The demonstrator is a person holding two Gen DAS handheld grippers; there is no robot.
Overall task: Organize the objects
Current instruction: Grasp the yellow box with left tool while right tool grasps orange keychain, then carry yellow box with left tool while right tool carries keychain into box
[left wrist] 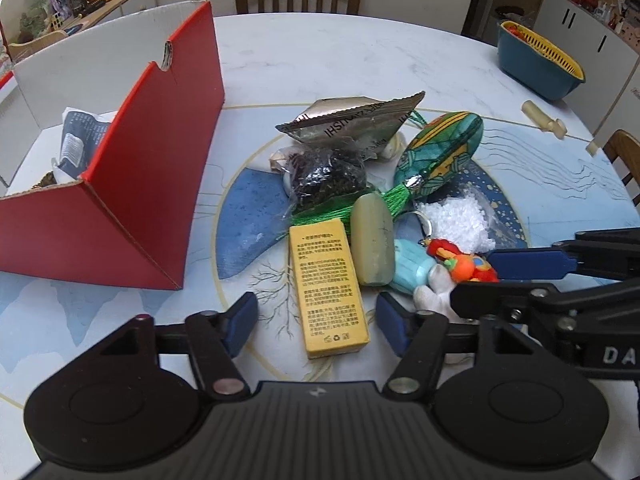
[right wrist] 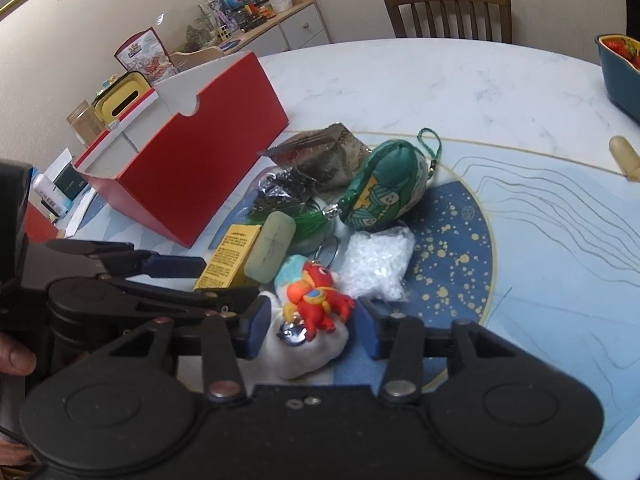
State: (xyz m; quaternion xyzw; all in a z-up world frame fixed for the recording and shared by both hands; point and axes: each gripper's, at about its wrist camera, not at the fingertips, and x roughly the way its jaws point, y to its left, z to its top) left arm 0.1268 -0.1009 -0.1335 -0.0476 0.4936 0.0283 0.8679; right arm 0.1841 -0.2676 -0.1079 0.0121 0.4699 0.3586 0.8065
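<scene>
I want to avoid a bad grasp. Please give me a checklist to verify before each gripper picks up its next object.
1. Left gripper jaws open around the yellow box: ok.
2. Right gripper jaws open around the red crab toy: ok.
3. Yellow box free of neighbours: not ok, the soap bar leans on it.
4. Red box has room inside: cannot tell.
5. Grippers apart from each other: cannot tell; they are close.

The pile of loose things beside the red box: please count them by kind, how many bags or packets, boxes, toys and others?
Bags or packets: 3 (foil packet, dark tea bag, white granule bag)
Small boxes: 1 (yellow box)
Soft toys or charms: 3 (green pouch, red charm, white plush)
Bars: 1 (pale green bar)
Total: 8
</scene>
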